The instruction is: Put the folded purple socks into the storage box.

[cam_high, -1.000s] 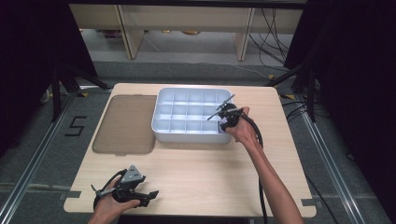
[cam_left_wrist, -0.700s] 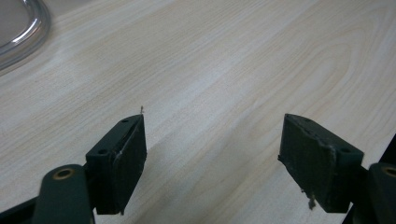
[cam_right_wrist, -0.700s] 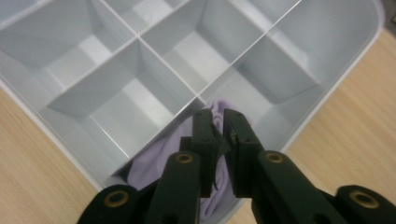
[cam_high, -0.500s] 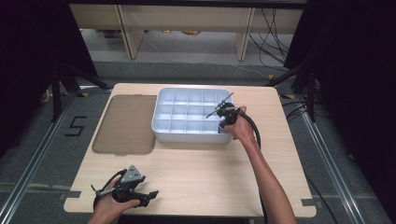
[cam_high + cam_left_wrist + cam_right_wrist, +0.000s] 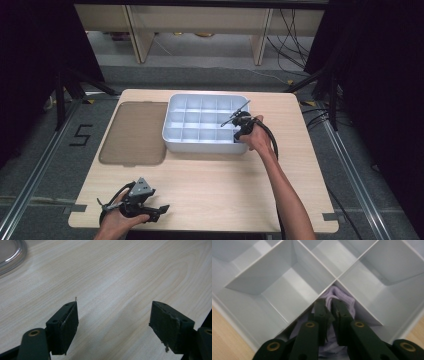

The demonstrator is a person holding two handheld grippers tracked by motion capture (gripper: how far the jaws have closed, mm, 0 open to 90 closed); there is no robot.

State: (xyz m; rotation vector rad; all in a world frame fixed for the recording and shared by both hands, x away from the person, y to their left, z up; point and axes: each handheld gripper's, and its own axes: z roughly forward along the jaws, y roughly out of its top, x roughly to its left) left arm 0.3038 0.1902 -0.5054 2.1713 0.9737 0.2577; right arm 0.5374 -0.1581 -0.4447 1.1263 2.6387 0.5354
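A pale lilac cloth (image 5: 342, 301), soft and crumpled, sits bunched inside a corner compartment of a white divided tray (image 5: 176, 102); the tray rests flat on a light wooden table (image 5: 210, 180)

Both grippers are black. The left gripper (image 5: 159, 210), lower left of the high view, carries a grey three-cornered plate and a looped black cable. Its jaws bear thick, worn pads (image 5: 68, 326) with brass-coloured pivot screws. The right gripper (image 5: 331, 305) shows matching screws; forearms bare.
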